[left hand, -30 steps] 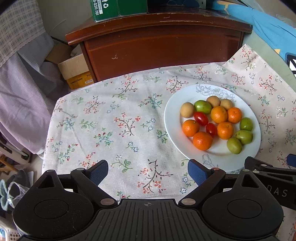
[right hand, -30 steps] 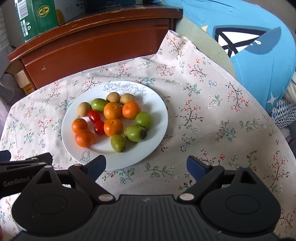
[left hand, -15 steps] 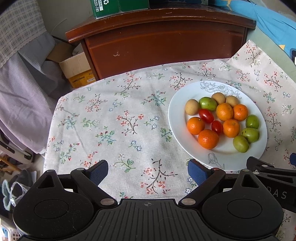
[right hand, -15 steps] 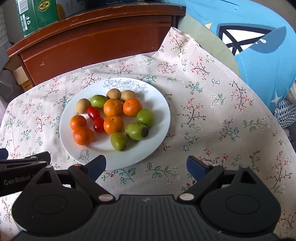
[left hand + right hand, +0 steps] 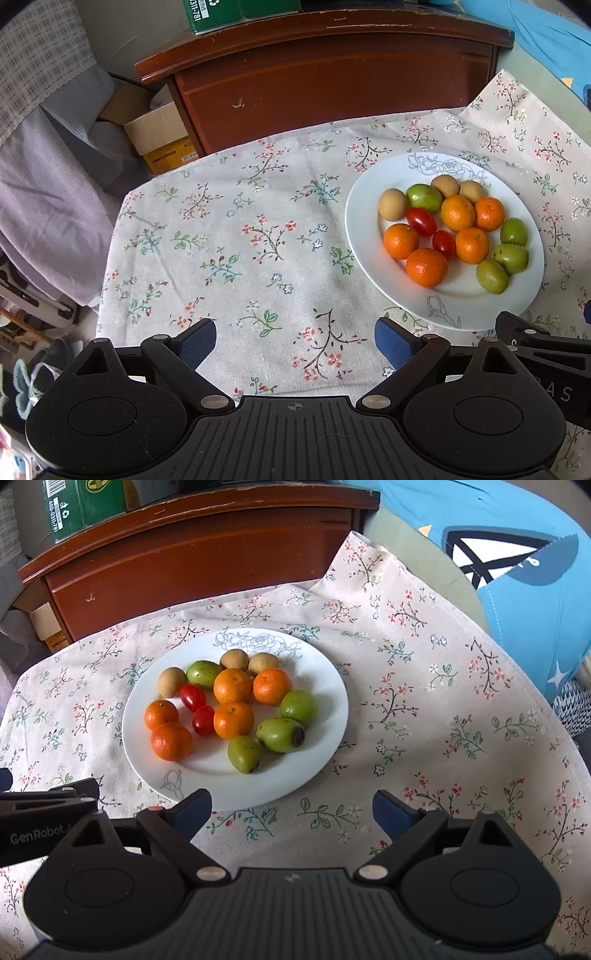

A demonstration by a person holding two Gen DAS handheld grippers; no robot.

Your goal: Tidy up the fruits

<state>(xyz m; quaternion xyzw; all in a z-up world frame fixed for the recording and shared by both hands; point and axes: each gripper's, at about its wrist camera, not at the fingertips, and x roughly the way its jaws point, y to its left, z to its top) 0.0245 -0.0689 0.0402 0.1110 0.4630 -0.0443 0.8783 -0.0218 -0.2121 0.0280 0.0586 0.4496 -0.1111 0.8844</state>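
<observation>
Over floral cloth, both grippers wide, empty.

Beneath the glossy white glazed plate lies a matt woven floral cloth; behind the plate stands a scuffed, polished dark-wood cabinet.

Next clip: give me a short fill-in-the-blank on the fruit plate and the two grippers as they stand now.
1. The white plate holds ___ orange mandarins, such as this mandarin.
2. The two cherry tomatoes are coloured ___.
3. The left gripper and right gripper both have jaws that are ___, with nothing between them.
4. The plate rests on a ___-patterned tablecloth.

Missing words: five; red; open; floral
</observation>
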